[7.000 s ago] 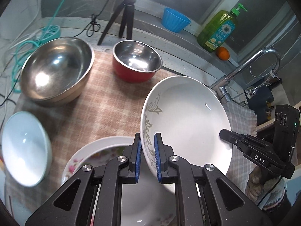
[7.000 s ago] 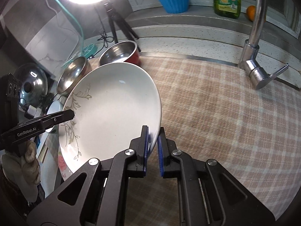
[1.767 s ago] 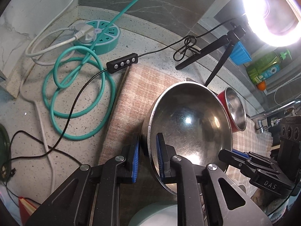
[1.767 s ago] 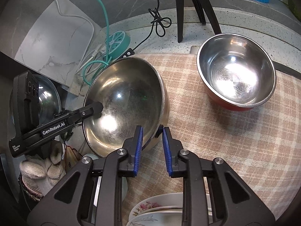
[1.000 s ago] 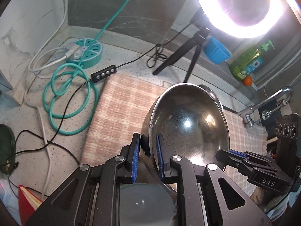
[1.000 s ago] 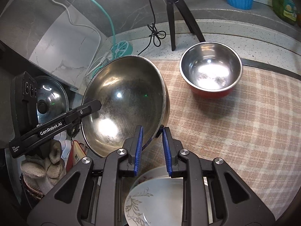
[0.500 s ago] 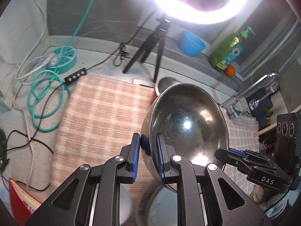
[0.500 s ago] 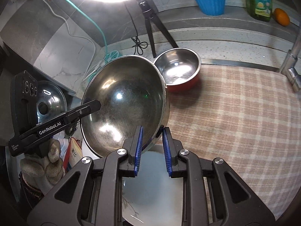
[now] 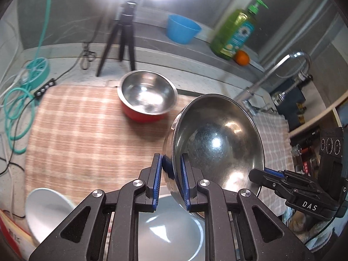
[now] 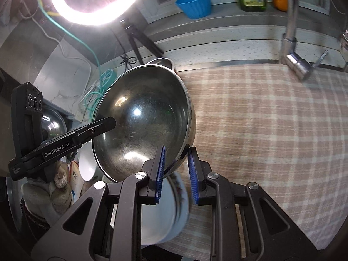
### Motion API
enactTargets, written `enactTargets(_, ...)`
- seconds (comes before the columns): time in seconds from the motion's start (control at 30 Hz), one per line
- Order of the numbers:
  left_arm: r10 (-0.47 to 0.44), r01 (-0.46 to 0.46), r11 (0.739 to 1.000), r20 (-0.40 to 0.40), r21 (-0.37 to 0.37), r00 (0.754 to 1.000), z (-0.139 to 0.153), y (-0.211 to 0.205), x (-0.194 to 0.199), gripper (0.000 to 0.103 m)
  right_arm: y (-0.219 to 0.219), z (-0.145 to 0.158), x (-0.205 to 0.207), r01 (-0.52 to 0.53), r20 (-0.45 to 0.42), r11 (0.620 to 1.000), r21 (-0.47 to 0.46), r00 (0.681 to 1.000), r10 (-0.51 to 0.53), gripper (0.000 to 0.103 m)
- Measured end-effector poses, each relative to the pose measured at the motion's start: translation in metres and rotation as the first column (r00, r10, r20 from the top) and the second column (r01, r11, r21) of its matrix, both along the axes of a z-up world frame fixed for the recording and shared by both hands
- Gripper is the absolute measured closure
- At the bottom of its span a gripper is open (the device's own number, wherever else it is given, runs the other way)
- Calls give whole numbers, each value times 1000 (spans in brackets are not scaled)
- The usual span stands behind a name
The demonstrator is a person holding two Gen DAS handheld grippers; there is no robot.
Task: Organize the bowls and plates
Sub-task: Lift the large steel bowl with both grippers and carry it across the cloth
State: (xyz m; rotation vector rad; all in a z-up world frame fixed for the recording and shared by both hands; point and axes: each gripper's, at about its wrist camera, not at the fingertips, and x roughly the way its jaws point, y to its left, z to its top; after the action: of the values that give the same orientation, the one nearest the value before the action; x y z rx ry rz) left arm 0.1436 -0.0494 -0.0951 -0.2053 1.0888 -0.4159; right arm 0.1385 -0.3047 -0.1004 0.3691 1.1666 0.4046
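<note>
The large bowl (image 9: pixel 217 143) is glossy scuffed steel; the checked mat (image 9: pixel 87 130) is matt woven cloth.

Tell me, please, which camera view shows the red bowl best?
The left wrist view: the red bowl sits in full view on the checked cloth. In the right wrist view only its rim peeks above the large steel bowl.

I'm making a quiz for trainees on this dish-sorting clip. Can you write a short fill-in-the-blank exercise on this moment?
1. Both claws, left claw and right claw, grip the rim of the large ____ bowl.
2. The small bowl on the checked cloth is ____ outside.
3. Beside the soap bottle sits an ____.

Missing words: steel; red; orange
</note>
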Motion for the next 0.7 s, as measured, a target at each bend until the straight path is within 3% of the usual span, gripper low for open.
enactTargets(0.7,-124,127,991,-91,35,988,-33,-85,-12,86,-75,-37,-15,78,-71,995,-55,994,-82,81)
